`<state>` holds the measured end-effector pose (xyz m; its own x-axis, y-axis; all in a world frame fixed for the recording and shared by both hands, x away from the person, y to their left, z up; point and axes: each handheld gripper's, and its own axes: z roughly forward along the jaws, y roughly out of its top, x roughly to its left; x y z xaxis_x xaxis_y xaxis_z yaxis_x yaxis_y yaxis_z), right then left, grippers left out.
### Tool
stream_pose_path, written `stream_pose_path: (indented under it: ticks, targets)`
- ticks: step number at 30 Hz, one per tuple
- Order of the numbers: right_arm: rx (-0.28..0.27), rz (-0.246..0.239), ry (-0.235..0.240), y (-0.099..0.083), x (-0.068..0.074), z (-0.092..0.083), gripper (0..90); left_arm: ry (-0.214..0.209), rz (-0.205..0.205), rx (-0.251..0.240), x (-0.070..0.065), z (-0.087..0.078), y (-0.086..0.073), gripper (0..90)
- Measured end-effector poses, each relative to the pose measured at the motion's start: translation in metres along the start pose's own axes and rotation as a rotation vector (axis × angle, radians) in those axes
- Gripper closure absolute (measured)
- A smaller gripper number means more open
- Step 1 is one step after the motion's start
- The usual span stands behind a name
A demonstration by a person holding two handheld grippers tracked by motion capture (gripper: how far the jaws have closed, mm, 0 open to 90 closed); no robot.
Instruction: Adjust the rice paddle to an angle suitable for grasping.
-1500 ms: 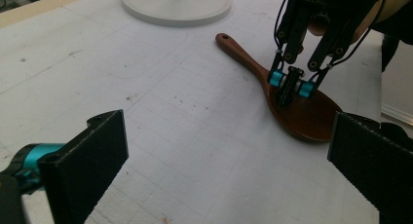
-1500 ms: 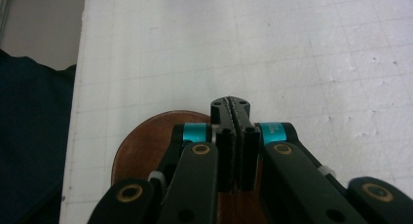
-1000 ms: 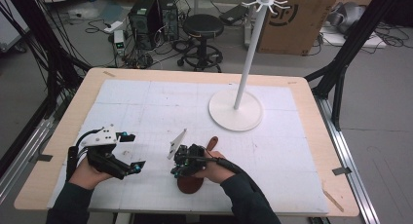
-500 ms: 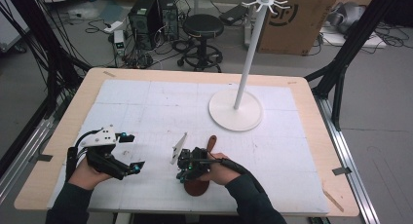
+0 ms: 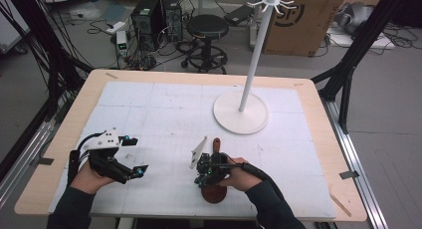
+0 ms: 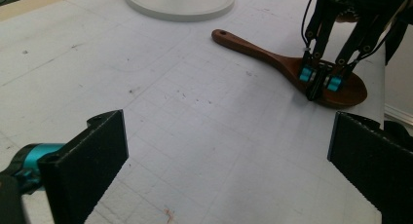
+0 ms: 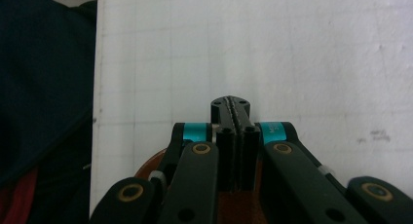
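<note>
- The left gripper point(image 5: 133, 157) sits near the front-left corner of the table point(image 5: 89, 94), held in the person's left hand point(image 5: 92, 174); its jaws stand wide apart with nothing between them, only bare white mat point(image 5: 164, 109).
- In the left gripper view the two black pads point(image 6: 85, 160) frame an empty stretch of mat, and the wooden spoon point(image 6: 287, 68) lies well beyond them, toward the right pad's side.
- Between the two grippers, along the front edge, the mat is bare and free for moving.
- The wooden spoon point(image 5: 215, 174) lies near the middle of the front edge, its handle pointing toward the far edge and its bowl toward the front edge, flat on the mat.
- The right gripper point(image 5: 201, 176) is over the spoon's bowl, its jaws pressed together; in the right gripper view the closed tips point(image 7: 231, 107) meet with no gap, and the brown bowl point(image 7: 156, 170) shows beneath and behind them.
- From the left gripper view the closed tips come down onto the near rim of the bowl; whether they touch it or pinch its edge I cannot tell.
- The right hand point(image 5: 239, 171) reaches in from the front edge, just right of the spoon.
- The white stand point(image 5: 241, 112) has its round base toward the far-right part of the table, well apart from the spoon's handle tip.
- Right of the spoon, the mat runs open to the right edge.
</note>
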<state>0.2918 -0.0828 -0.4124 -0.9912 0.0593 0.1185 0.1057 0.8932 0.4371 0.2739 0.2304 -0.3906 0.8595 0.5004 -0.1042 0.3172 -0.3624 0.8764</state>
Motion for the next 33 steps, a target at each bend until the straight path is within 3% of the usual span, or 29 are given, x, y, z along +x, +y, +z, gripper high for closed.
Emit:
stream_pose_path:
  ticks: [22,30,33]
  targets:
    - [0.065,0.047,0.027,-0.038,0.007,-0.022,89.7,0.001,-0.002,0.000,0.002,0.000,-0.001,1.8]
    - [0.077,0.089,0.010,-0.061,0.005,-0.039,89.6,0.002,-0.005,0.004,0.002,0.001,-0.001,1.8]
    - [0.116,0.107,-0.015,-0.070,0.003,-0.043,89.7,0.000,-0.004,0.008,0.002,0.002,-0.001,1.8]
